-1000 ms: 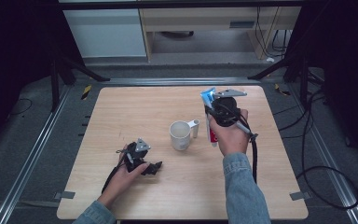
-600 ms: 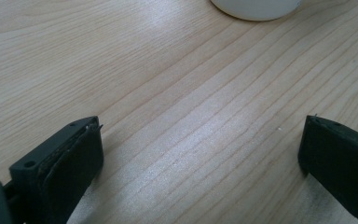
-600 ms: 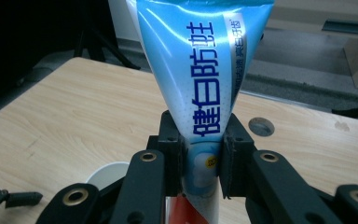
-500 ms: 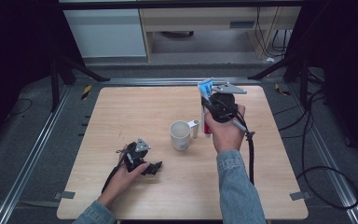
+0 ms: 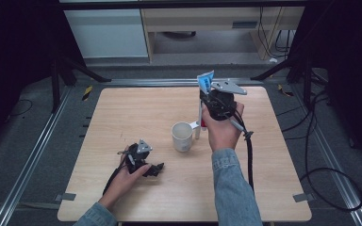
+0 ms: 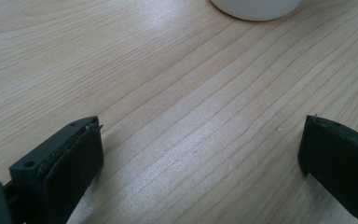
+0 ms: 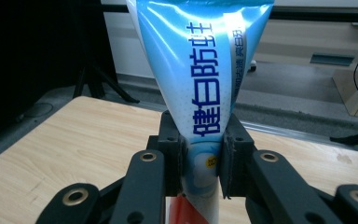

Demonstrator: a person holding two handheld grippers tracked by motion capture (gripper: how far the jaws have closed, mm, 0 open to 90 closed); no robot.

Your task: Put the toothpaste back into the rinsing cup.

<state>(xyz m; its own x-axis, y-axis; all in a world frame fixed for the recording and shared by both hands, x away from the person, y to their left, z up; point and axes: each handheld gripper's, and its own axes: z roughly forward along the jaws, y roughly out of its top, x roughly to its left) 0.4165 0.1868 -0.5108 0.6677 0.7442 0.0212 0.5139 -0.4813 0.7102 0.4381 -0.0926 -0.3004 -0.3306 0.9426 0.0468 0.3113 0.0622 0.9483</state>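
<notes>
High view: your left gripper (image 5: 156,168) rests on the pale wooden table (image 5: 122,113) at 7 o'clock, jaws spread wide with nothing between them. Middle ground: white ceramic mug (image 5: 182,136) stands near table centre. At 2 o'clock of the mug, your right gripper (image 5: 202,101) clamps a blue-and-white toothpaste tube (image 5: 205,83) held upright, red end down just beside the mug.
</notes>
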